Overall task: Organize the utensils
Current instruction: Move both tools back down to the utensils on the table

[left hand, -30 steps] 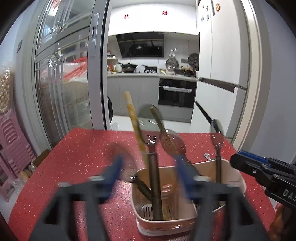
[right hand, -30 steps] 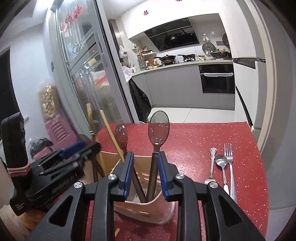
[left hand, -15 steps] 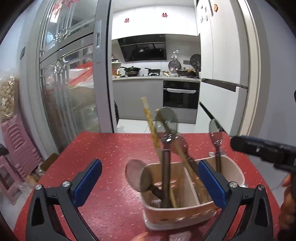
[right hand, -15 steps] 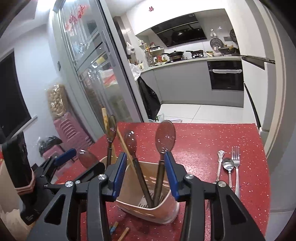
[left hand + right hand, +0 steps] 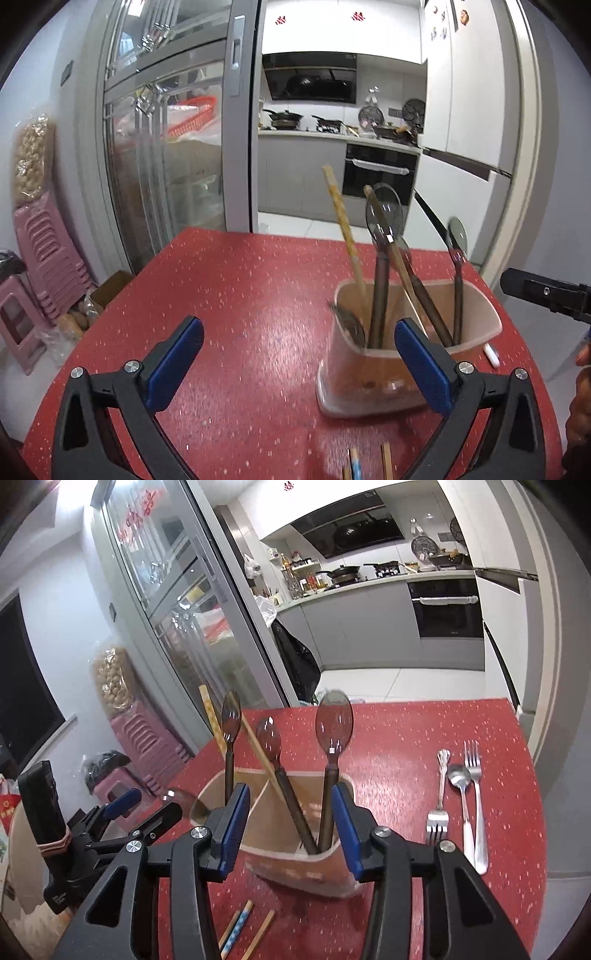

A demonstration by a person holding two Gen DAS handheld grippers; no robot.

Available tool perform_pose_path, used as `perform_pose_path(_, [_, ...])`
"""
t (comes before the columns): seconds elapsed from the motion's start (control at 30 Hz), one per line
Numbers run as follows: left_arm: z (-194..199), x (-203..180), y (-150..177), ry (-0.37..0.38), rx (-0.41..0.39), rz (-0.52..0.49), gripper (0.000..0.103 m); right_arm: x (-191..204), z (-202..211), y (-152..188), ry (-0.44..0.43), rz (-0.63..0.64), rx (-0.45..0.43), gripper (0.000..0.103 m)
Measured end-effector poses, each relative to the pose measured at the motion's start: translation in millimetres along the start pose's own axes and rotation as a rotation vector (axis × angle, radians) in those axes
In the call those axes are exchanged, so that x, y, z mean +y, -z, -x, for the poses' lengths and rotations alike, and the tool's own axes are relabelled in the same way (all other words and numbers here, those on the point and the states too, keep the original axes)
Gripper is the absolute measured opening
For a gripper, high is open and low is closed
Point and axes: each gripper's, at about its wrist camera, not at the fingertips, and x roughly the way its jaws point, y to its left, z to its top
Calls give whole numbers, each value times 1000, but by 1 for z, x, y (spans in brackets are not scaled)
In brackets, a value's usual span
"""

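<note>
Speckled red table point(image 5: 258, 295); beige plastic caddy point(image 5: 314, 864) holds translucent spoons. Left of it my left gripper point(image 5: 299, 365) spread, empty. My right gripper point(image 5: 290, 829) released, straddling caddy.

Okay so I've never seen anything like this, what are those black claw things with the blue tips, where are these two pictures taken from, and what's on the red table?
The claws are hand-held grippers, one in each of a person's hands, each carrying a camera that looks along its fingers. One picture is from the left gripper, the other from the right gripper. Both are open and hold nothing. On the red table stands a utensil holder with brown spoons and chopsticks upright in it. To its right lie two forks and a metal spoon. More chopsticks lie loose in front of the holder.
</note>
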Motion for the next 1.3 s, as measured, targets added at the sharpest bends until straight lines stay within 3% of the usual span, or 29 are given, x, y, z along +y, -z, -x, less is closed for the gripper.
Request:
perform_pose_path(0.23, [13, -1, 34, 46, 125, -7, 103, 2, 11, 36, 36, -57, 92, 51])
perform_pose_path(0.57, [21, -5, 100, 66, 325, -2, 103, 3, 9, 100, 91, -167, 300, 51])
perform_pose_path(0.97, [27, 13, 136, 53, 432, -10, 103, 29, -16, 156, 179, -178, 528, 51])
perform_pose_path(1.3, [25, 14, 156, 95, 496, -63, 103, 60, -30, 172, 262, -88, 590, 50])
